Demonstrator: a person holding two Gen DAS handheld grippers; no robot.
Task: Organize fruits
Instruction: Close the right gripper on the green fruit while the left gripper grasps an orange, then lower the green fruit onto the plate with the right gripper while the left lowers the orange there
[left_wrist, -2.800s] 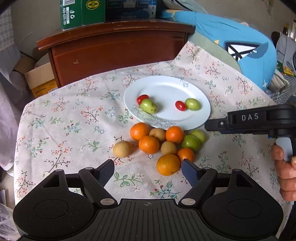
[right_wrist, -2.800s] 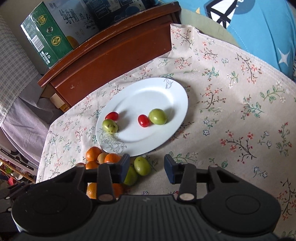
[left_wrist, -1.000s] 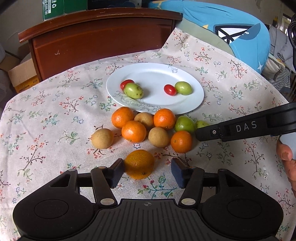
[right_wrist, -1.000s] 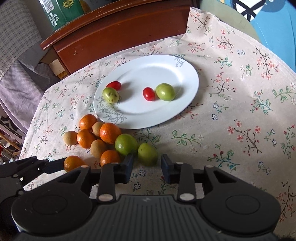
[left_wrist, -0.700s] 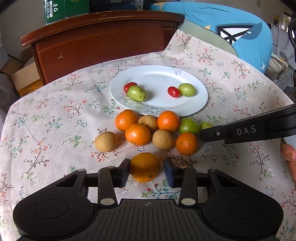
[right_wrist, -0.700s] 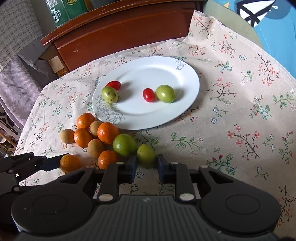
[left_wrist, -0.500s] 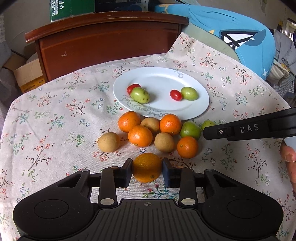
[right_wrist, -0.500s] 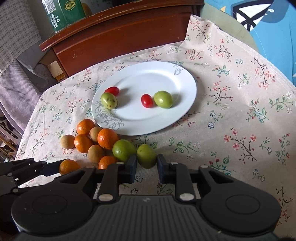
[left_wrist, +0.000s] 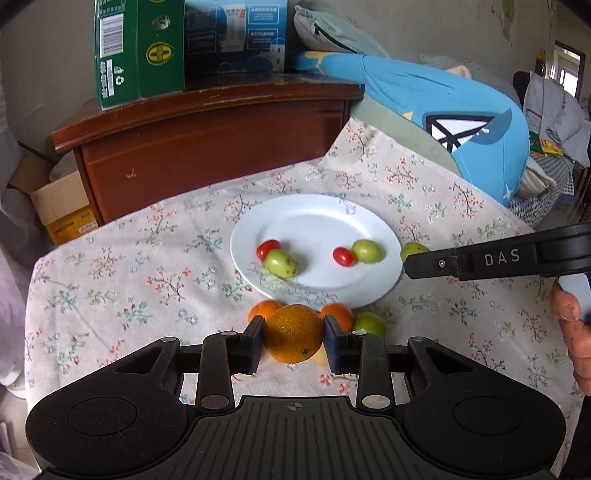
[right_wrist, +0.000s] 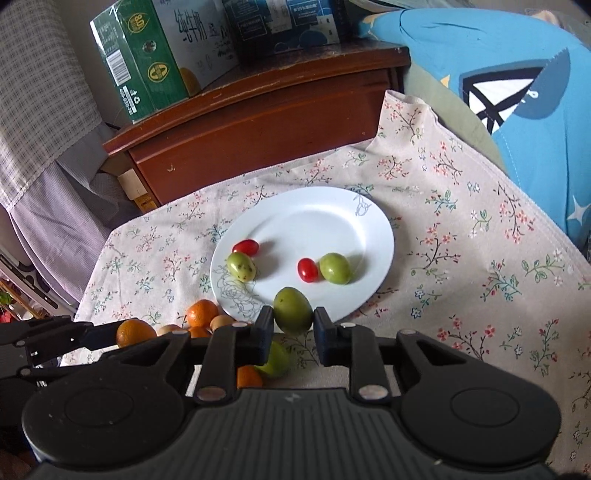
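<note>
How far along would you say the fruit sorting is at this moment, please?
Done: two cherry tomatoes and two green fruits lie on the white plate. In hand: the left gripper clamps an orange; the right gripper clamps a green plum. Left: a pile of oranges and brown fruits on the tablecloth.

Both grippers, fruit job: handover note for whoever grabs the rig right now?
Left gripper: shut on the large round orange, lifted off the cloth.
Right gripper: shut on a green oval plum-like fruit, also lifted, near the plate's front edge.
White round plate: holds two red cherry tomatoes and two green fruits, in pairs.
Done: those four plated, two more picked.
Left: set down both held fruits; the small oranges, brown round fruits and one green fruit remain on the floral tablecloth.
</note>
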